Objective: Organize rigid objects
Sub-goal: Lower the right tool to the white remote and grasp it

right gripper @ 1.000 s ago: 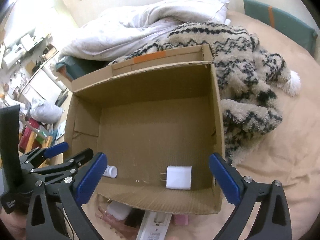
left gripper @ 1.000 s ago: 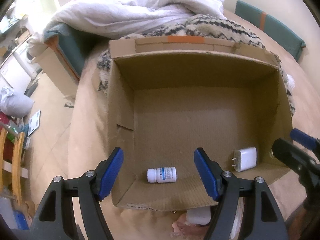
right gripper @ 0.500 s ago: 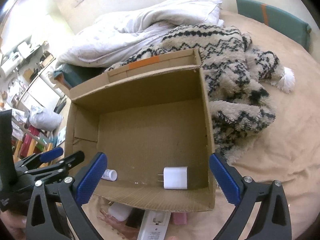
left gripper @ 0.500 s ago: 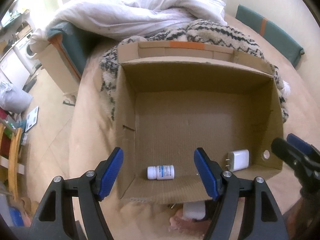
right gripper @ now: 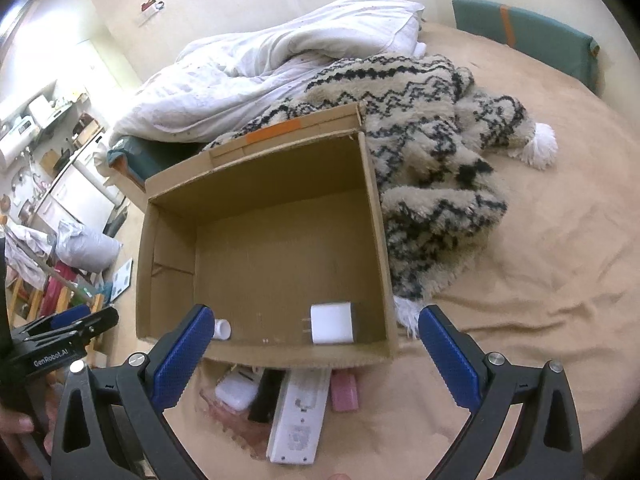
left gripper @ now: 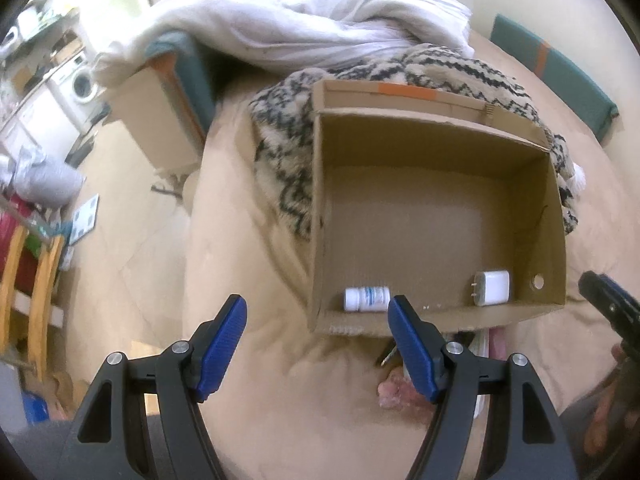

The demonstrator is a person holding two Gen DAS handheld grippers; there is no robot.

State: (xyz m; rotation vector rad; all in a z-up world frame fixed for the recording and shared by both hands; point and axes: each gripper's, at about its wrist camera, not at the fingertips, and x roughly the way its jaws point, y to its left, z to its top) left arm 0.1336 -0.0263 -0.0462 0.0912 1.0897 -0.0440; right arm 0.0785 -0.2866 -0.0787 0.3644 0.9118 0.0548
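Both grippers empty w/ jaws wide: left gripper [left gripper: 316, 344], right gripper [right gripper: 316, 354]. Pill bottle [left gripper: 367, 299] and charger [right gripper: 332, 323] already in cardboard box [right gripper: 372, 216]. White remote [right gripper: 298, 416] lies outside, just below box's near wall, long axis toward the right jaws, so right hand looks nearer.

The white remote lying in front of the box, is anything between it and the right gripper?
Nothing visible blocks it. The white remote lies on the bed just outside the cardboard box, beside a black item and a pink item. The right gripper is open above it.
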